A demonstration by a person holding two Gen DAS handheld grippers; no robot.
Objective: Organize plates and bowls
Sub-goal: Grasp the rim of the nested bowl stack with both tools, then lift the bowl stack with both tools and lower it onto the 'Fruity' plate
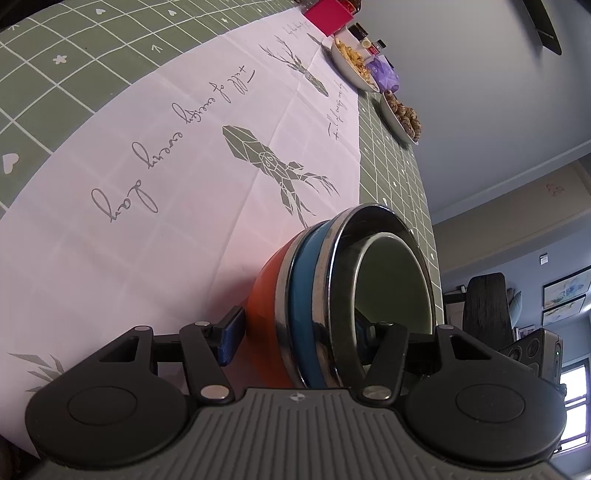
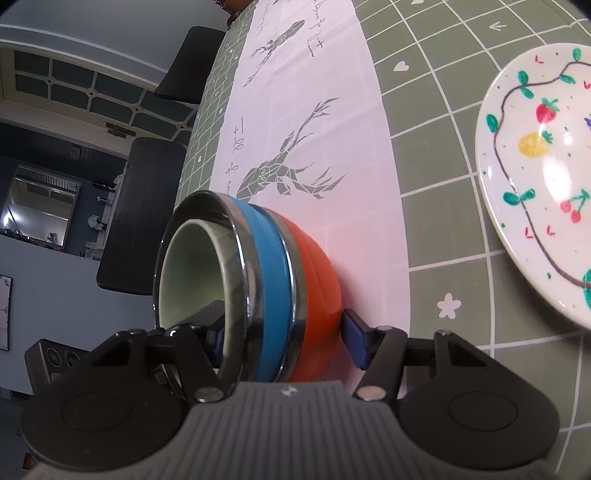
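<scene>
A nested stack of bowls (image 1: 295,295) rests on the white runner: orange outermost, then blue with steel rims, and a pale green one (image 1: 391,280) inside. My left gripper (image 1: 301,332) straddles the stack's wall. Its outer blue pad (image 1: 232,336) lies against the orange bowl and the other finger reaches inside. The same stack (image 2: 273,280) fills the right wrist view, where my right gripper (image 2: 284,336) straddles the opposite wall. One of its fingers is inside, and the outer pad (image 2: 354,341) stands a narrow gap off the orange side. A white plate painted with fruit (image 2: 535,177) lies on the green cloth beside it.
The table wears a green grid cloth (image 1: 74,74) under a white deer-print runner (image 1: 184,184). At its far end stand two dishes of snacks (image 1: 354,62) (image 1: 400,114), a pink box (image 1: 327,14) and a purple packet (image 1: 384,72). Dark chairs (image 2: 147,214) line the table's edge.
</scene>
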